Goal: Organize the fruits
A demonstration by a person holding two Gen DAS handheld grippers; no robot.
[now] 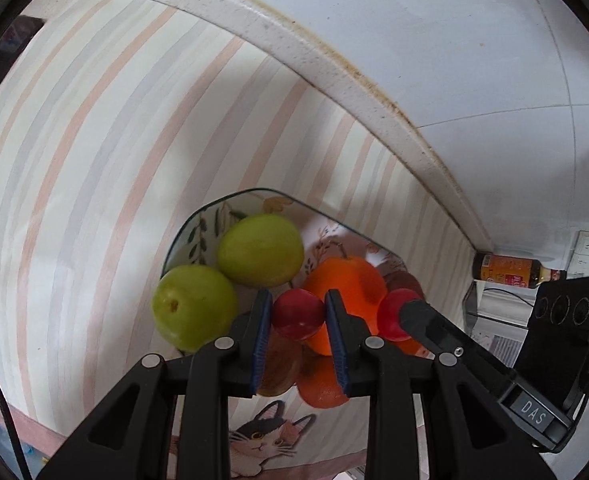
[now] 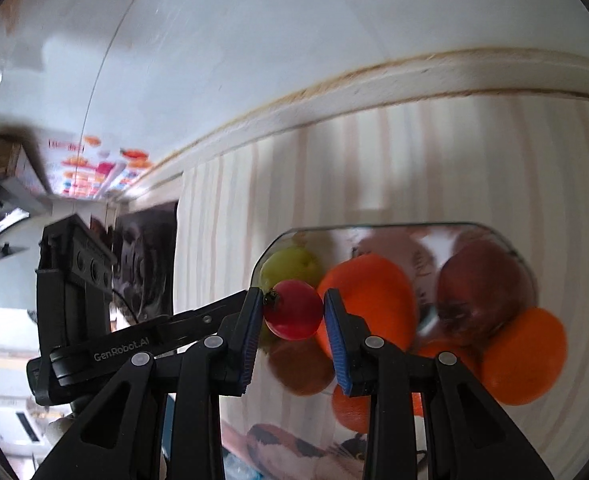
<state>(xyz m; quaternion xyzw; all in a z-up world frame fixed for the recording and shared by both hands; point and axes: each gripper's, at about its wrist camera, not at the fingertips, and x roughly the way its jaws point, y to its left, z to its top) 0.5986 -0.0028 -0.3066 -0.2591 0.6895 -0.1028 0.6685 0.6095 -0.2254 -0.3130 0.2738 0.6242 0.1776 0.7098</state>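
Your left claw (image 1: pixel 298 316) was clenched on a red fruit (image 1: pixel 297 314) just above the plate (image 1: pixel 186 236). Your right claw (image 2: pixel 293 312) gripped a second red fruit (image 2: pixel 293 315) over that plate too. On the plate lay two green fruits (image 1: pixel 260 250), oranges (image 1: pixel 344 280) and brown fruits (image 2: pixel 480 286), on the striped surface (image 1: pixel 94 160).

My right gripper (image 2: pixel 293 316) pinches a small red fruit (image 2: pixel 294 315) between its blue pads above the glass plate (image 2: pixel 490 227). Oranges (image 2: pixel 374 300) lie at three o'clock of it, a green fruit (image 2: pixel 290 266) at twelve, my left gripper (image 2: pixel 198 318) at nine.
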